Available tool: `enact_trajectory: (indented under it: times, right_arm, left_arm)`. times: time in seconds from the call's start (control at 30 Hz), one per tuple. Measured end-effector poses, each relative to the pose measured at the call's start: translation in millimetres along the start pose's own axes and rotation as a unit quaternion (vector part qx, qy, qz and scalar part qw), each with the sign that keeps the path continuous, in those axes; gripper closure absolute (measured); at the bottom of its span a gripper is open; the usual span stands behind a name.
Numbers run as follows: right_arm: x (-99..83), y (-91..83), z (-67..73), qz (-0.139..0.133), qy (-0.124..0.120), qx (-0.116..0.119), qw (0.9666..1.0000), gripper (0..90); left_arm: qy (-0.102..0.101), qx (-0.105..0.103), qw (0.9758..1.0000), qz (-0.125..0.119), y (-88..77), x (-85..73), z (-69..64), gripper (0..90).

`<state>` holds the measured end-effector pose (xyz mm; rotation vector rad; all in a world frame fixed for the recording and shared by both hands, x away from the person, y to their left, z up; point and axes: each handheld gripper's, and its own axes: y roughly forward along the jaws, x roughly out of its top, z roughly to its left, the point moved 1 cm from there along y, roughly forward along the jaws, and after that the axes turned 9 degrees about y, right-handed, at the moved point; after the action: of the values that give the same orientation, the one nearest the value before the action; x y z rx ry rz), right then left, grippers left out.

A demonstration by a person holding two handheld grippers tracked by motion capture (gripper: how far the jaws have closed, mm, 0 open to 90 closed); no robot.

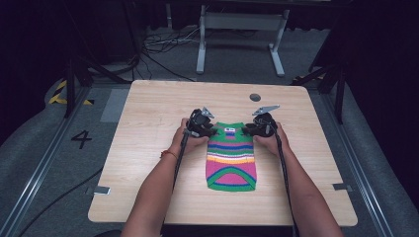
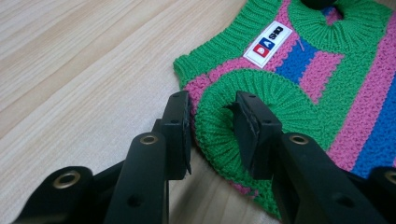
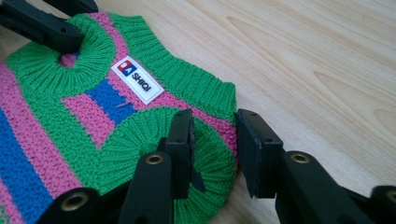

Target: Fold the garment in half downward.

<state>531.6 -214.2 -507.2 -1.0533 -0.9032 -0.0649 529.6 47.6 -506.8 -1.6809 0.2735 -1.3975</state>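
A small knitted sweater [image 1: 231,163], striped green, pink and blue, lies flat on the wooden table [image 1: 148,123] with its neck at the far end. My left gripper [image 1: 212,132] is at its left shoulder and my right gripper [image 1: 248,131] at its right shoulder. In the left gripper view the jaws [image 2: 212,105] straddle the green ribbed armhole cuff [image 2: 219,121], which lies unbunched between them. The right gripper [image 3: 215,119] straddles the other cuff [image 3: 210,154] the same way, with a slight gap at the sweater's edge. A white label [image 3: 137,79] sits below the collar.
A dark round grommet [image 1: 255,97] is set in the table near its far edge. Beyond the table, a grey metal frame [image 1: 242,29] and loose cables [image 1: 163,47] stand on the floor. Bare wood surrounds the sweater on all sides.
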Motion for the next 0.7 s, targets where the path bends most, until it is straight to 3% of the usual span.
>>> enact_trajectory:
  times: [0.23,0.33,0.47,0.57,0.63,0.7]
  right_arm:
    - [-1.0,-1.9,3.6,0.008,-0.01,0.004,0.9999,73.3]
    - [1.0,-1.7,5.0,0.015,-0.018,0.005,0.9997,75.6]
    - [2.7,-1.3,5.5,0.02,-0.021,0.008,0.9996,78.8]
    - [2.8,-1.3,5.3,0.022,-0.022,0.01,0.9995,81.5]
    - [3.3,-1.3,5.1,0.025,-0.019,0.014,0.9994,82.9]
    - [3.6,-1.2,4.9,0.025,-0.021,0.014,0.9994,83.1]
  left_arm:
    - [0.003,-0.005,1.0,0.007,-2.0,0.3,-0.3,65.6]
    - [-0.007,0.01,0.9999,0.01,-1.2,2.0,4.4,55.4]
    - [-0.016,0.01,0.9998,0.008,1.4,2.5,7.2,54.1]
    - [-0.024,0.004,0.9997,0.0,2.8,2.2,7.2,60.7]
    - [-0.013,-0.011,0.9998,0.002,2.7,4.0,5.9,68.4]
    - [-0.01,-0.012,0.9999,0.008,2.5,5.1,6.0,71.0]
